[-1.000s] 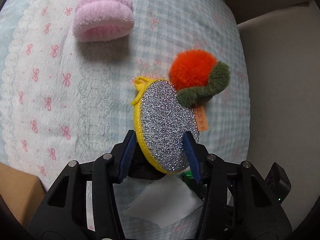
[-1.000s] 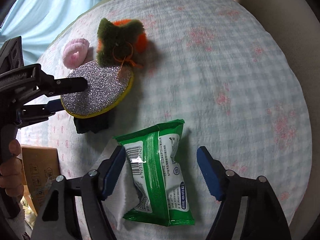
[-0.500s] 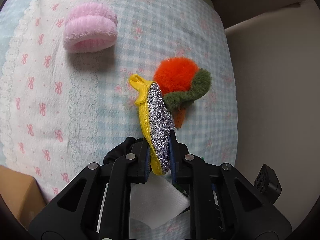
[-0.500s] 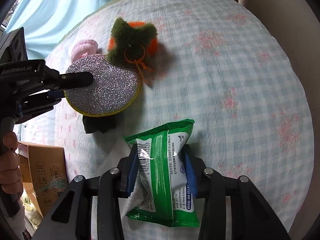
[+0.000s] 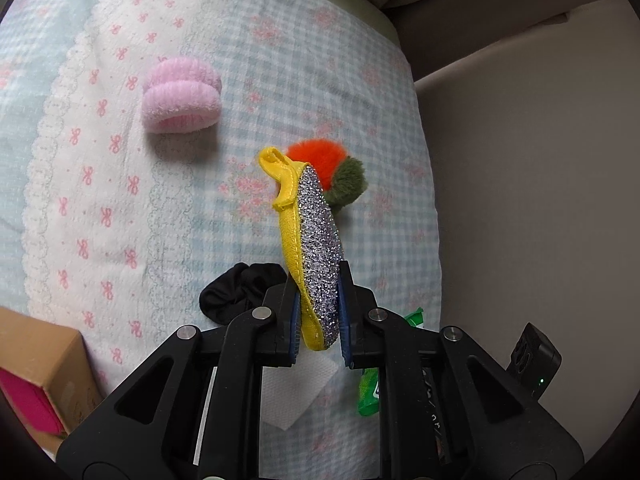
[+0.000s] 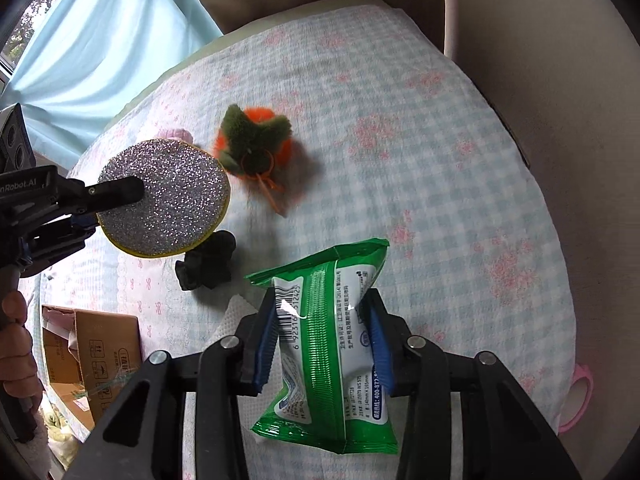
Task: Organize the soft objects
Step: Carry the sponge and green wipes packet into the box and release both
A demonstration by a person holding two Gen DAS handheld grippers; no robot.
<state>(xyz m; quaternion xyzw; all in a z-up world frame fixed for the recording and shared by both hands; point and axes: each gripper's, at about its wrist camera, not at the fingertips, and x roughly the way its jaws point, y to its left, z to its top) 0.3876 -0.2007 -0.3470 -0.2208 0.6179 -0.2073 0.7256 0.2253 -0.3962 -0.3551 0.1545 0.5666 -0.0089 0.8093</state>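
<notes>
Green barcoded wipes pack [image 6: 328,340] pinched in right fingers [image 6: 376,344]; left fingers [image 5: 345,312] clamp glittery pad [image 5: 318,256].

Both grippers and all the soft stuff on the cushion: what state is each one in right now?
Left gripper: shut on the glitter pad.
Glitter pad: held on edge, lifted off the cushion.
Right gripper: shut on the green wipes pack.
Green wipes pack: pinched at its middle, crumpled.
Pink scrunchie: lying loose.
Orange plush: lying loose.
Black scrunchie: lying loose, bunched.
Cardboard box: open.
</notes>
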